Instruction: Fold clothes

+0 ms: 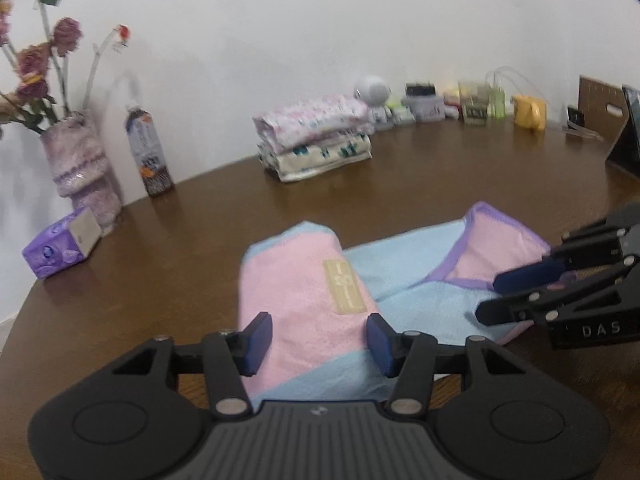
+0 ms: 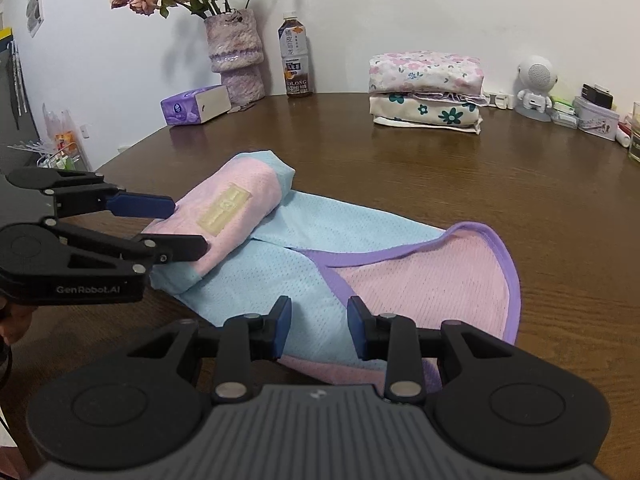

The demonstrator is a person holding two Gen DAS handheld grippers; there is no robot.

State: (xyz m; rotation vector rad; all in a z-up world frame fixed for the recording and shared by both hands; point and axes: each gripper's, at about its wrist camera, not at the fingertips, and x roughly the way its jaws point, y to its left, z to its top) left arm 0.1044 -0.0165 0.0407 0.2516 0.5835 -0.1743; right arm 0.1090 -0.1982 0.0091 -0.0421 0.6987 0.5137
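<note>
A pink and light-blue mesh garment (image 1: 416,280) (image 2: 320,236) with purple trim lies on the brown table (image 1: 200,224). Its left end is folded over into a pink roll with a beige label (image 1: 345,287) (image 2: 226,209). My left gripper (image 1: 319,340) (image 2: 186,226) is open, its pads standing either side of the roll's near end without pressing on it. My right gripper (image 2: 319,328) (image 1: 494,294) is open too, low over the blue part beside the purple-edged pink flap (image 2: 436,276), with no cloth pinched.
A stack of folded floral clothes (image 1: 316,140) (image 2: 426,88) sits at the back. A vase of flowers (image 2: 236,56), a tea bottle (image 2: 296,60) and a purple tissue pack (image 2: 196,106) stand at the back left. Small items, a white robot figure (image 2: 534,88) and a yellow mug (image 1: 528,112) line the wall.
</note>
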